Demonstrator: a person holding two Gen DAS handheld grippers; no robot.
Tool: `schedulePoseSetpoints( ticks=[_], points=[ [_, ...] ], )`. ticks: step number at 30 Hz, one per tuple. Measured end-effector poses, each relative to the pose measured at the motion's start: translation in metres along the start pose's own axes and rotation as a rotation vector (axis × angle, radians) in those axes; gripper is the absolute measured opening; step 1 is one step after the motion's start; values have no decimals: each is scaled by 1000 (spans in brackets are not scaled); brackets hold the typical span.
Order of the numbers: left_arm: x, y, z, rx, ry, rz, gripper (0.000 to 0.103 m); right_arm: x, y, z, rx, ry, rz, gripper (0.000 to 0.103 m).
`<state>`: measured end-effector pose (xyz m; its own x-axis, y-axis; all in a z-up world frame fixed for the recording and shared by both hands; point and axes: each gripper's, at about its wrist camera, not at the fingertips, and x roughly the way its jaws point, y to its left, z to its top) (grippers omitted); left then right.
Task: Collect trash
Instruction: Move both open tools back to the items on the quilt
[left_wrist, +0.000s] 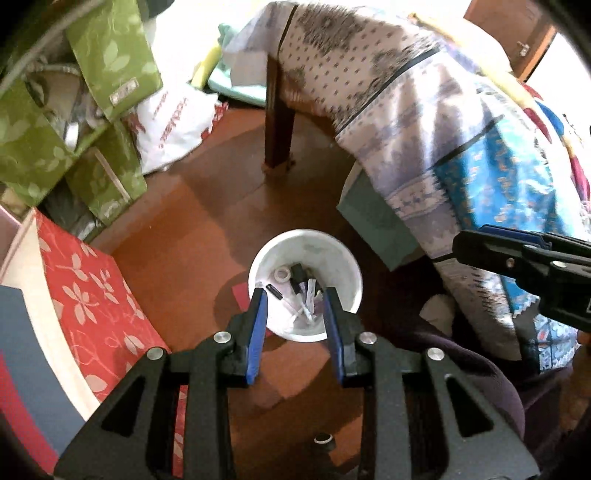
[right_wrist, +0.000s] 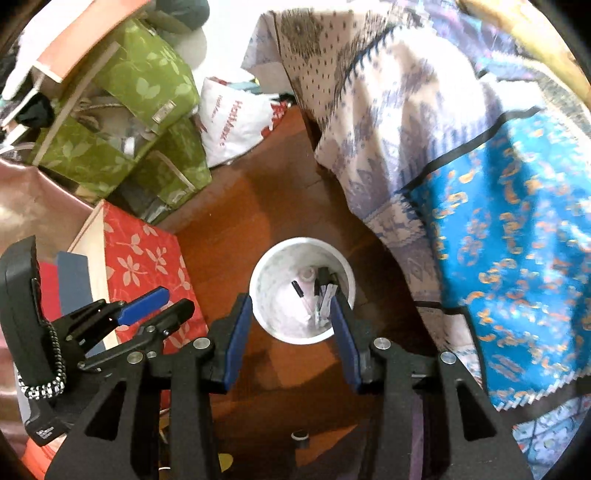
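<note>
A white round bin (left_wrist: 343, 273) stands on the brown wooden floor, seen from above. It holds several small bits of trash (left_wrist: 301, 291): black markers, white pens, a tape roll. My left gripper (left_wrist: 295, 301) hangs open and empty above the bin's near rim. The bin shows in the right wrist view (right_wrist: 266, 291) too, with the trash (right_wrist: 317, 291) inside. My right gripper (right_wrist: 291, 308) is open and empty above its near rim. The left gripper also shows at the left of the right wrist view (right_wrist: 162, 302). The right gripper enters the left wrist view at the right edge (left_wrist: 461, 245).
A patterned cloth (left_wrist: 424, 122) drapes over a table with a dark wooden leg (left_wrist: 279, 122) behind the bin. Green fabric boxes (left_wrist: 107, 66), a red floral box (left_wrist: 96, 295) and a white plastic bag (left_wrist: 173, 122) crowd the left. A small black ring (left_wrist: 324, 440) lies on the floor.
</note>
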<state>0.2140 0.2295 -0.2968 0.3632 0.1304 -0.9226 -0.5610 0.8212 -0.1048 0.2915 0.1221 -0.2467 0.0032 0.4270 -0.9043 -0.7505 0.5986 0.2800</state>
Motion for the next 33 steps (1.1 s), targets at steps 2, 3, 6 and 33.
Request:
schedulePoseSetpoints(
  ticks=[2, 3, 6, 33],
  points=[
    [-16, -7, 0, 18, -29, -1, 30, -16, 1, -3, -7, -32, -11, 40],
    [-24, -10, 0, 28, -42, -2, 30, -24, 1, -5, -8, -48, -15, 40],
    [-50, -26, -2, 66, -91, -5, 30, -50, 0, -11, -2, -97, -25, 40],
    [-145, -293, 17, 463, -302, -187, 51, -257, -164, -129, 257, -421, -343, 40]
  ],
)
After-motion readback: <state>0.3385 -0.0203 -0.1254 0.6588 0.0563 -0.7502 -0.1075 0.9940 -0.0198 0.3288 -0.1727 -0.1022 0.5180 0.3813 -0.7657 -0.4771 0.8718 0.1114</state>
